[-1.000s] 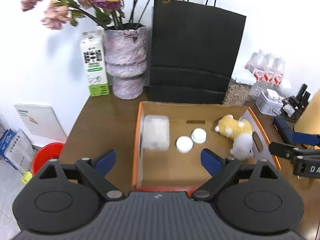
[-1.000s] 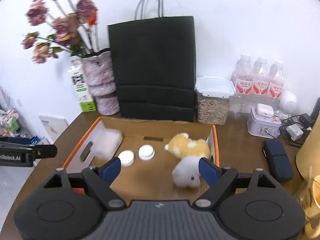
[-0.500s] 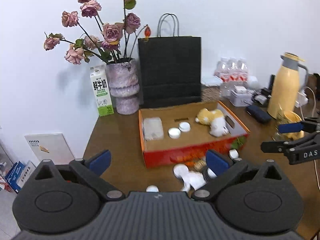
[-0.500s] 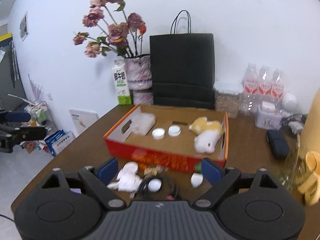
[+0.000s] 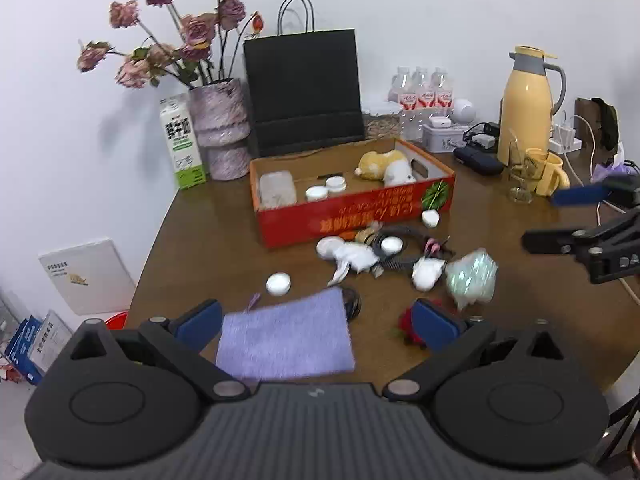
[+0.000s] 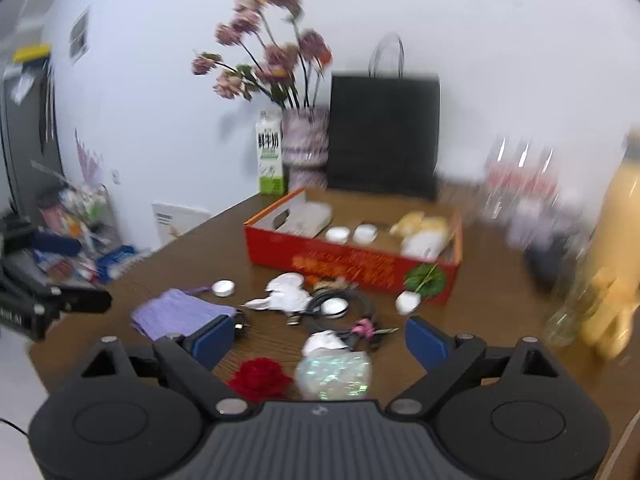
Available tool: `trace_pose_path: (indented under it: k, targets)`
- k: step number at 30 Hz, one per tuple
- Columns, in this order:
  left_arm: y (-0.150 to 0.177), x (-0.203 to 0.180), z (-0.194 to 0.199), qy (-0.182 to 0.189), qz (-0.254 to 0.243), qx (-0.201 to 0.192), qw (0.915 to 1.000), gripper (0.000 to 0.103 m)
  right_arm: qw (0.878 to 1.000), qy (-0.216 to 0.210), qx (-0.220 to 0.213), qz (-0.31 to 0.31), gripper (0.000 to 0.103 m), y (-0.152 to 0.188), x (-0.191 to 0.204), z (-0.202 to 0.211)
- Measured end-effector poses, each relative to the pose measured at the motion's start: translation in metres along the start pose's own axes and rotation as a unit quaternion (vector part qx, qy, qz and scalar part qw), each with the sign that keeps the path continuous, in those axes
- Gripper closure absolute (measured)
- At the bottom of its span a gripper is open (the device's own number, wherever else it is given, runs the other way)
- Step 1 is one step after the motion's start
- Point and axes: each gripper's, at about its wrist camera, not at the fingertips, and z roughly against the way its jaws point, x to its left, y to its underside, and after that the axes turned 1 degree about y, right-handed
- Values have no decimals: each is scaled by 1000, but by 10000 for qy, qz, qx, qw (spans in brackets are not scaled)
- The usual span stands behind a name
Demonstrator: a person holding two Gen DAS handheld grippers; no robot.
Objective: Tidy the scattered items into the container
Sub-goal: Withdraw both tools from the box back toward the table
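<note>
A red cardboard box (image 5: 352,210) (image 6: 348,260) on the brown table holds a plush toy (image 5: 386,165), two white lids (image 5: 326,189) and a clear plastic tub (image 5: 276,190). In front of it lie scattered items: a purple cloth pouch (image 5: 286,336) (image 6: 180,314), a white lid (image 5: 278,283), a black cable coil (image 5: 400,250), a shiny iridescent bag (image 5: 472,276) (image 6: 334,372) and a red flower (image 6: 260,378). My left gripper (image 5: 316,320) is open and empty above the pouch. My right gripper (image 6: 318,338) is open and empty above the shiny bag and the flower.
A black paper bag (image 5: 304,92), a flower vase (image 5: 222,128) and a milk carton (image 5: 182,142) stand behind the box. A yellow thermos (image 5: 526,104), a mug (image 5: 544,172), a glass and water bottles (image 5: 420,90) stand at the right. The table edge is near on the left.
Both grippers have pulled back and up from over the box toward the table's near side. The scattered items in front of the box have come into view. Both stay open and empty.
</note>
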Motion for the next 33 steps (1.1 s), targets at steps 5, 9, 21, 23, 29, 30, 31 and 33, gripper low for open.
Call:
trace_pose_path:
  k: [5,9,21,23,29,30,31,33]
  targets:
    - [31,5,11,221,329,-278,9988,0,9990,-2,-239,384,10,28,28,23]
    - [53,2,8,210,825,-574,9947,0,9998,-170,-104,77,10,44,34,20]
    - [86,-16,-18,332,907,-374,9946,0,9880,1098,-424,-1005,10,107,19,28]
    - [85,-19,-19,267,881,-355,9951,0,9871,1091,-442,-1086,10,110,16,26]
    - [88,-27,-22,238,746,-363,9963,0,9860,1011,-447,-1252,10,111,14,22]
    - [88,-28,-24,260,736,-328,9964,0,9853,997,-435,-1317,10,111,14,20]
    - [89,-29,-25,271,734,-298,9965,0,9846,994,-432,-1371,10,112,14,18]
    - [90,-30,-27,284,736,-271,9965,0,9838,1059,-414,-1384,11,112,18,15]
